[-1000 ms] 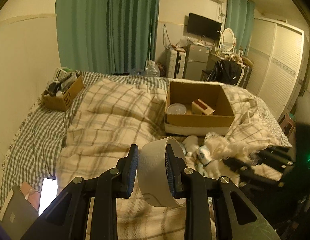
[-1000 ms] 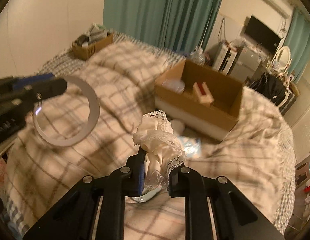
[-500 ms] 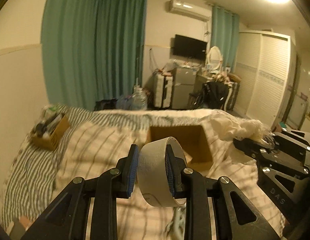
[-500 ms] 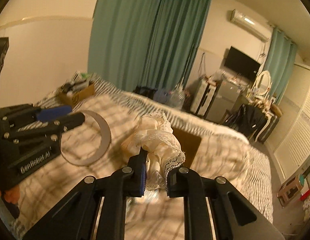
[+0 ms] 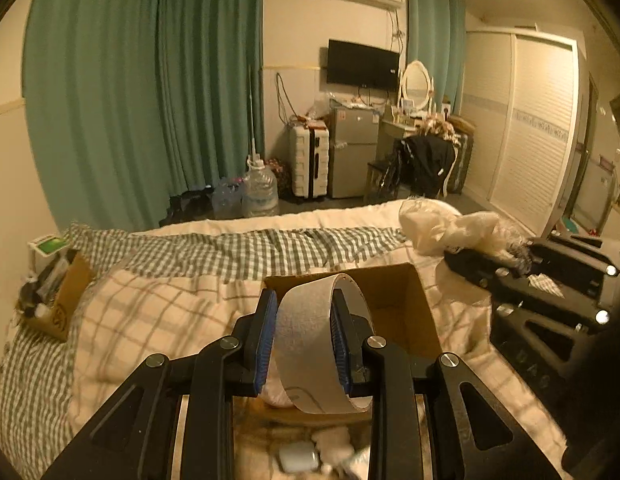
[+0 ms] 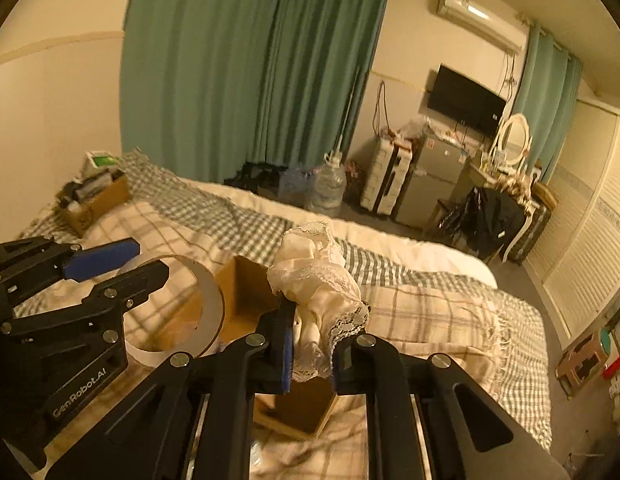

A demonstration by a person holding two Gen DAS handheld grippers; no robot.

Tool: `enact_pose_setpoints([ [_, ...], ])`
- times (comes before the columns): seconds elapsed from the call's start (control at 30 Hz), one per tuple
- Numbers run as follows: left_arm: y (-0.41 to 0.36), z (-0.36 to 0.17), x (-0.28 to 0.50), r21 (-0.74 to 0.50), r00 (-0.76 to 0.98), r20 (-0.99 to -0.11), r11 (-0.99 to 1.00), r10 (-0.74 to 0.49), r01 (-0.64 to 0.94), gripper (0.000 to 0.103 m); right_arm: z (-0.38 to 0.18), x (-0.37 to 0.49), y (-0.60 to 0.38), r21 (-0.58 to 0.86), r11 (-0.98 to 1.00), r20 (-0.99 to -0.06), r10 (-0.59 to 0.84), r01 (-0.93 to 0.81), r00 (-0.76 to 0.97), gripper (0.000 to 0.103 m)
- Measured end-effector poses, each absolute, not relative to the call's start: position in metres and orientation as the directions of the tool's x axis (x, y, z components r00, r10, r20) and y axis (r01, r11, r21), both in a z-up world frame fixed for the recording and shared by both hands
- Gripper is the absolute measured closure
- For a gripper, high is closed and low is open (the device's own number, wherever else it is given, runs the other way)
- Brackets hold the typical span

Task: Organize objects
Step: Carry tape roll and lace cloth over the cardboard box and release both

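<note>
Tape roll (image 5: 310, 344) is pinched across its width by the left gripper (image 5: 303, 340), held above the open cardboard box (image 5: 406, 300). Lace-trimmed cloth (image 6: 322, 300) is clamped in the right gripper (image 6: 310, 356), over the box's near right edge. Unoccupied plaid bedding (image 6: 430, 320) is seen beyond, to the right.

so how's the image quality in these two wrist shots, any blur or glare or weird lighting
Left wrist view: dim amber light, fisheye-bowed walls, tape roll sharp, small white case at the bottom edge smeared. Right wrist view: same warm cast, dark vignette corners, lace cloth crisp, plaid bedding softer, no strong glare.
</note>
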State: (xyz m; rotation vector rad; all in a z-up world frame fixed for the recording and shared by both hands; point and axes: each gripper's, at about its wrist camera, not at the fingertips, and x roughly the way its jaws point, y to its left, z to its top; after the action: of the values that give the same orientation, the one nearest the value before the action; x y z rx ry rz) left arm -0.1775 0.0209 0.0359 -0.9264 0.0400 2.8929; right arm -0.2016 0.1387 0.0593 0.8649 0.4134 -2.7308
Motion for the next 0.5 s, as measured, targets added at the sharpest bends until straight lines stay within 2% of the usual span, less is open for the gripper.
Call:
enact_pose_setpoints([
  [0.13,0.027,0.006,-0.213,-0.002,-0.78,-0.621,-0.995,0.079,-0.099,0.076,0.015,-0.245,0.144,-0.18,-0.929,-0.646,-0.137,0.324,-0.751,0.092],
  [0.3,0.025,-0.018,-0.235,0.01,-0.761,-0.646,-0.997,0.057,-0.083,0.076,-0.021,-0.267,0.154,-0.176,-0.935,-0.668,-0.116,0.307,-0.736,0.09],
  [0.43,0.022,-0.016,-0.236,-0.008,-0.748,-0.661,-0.997,0.065,-0.08,0.072,-0.021,-0.265,0.165,-0.147,-0.94,-0.666,-0.135,0.306,-0.733,0.07],
  [0.47,0.022,-0.014,-0.234,-0.006,-0.748,-0.661,-0.997,0.064,-0.08,0.063,-0.015,-0.26,0.168,-0.152,-0.942,-0.655,-0.131,0.299,-0.744,0.067],
  [0.5,0.022,-0.009,-0.23,-0.001,-0.751,-0.658,-0.997,0.056,-0.074,0.043,-0.009,-0.256,0.17,-0.155,-0.943,-0.646,-0.128,0.294,-0.752,0.065],
])
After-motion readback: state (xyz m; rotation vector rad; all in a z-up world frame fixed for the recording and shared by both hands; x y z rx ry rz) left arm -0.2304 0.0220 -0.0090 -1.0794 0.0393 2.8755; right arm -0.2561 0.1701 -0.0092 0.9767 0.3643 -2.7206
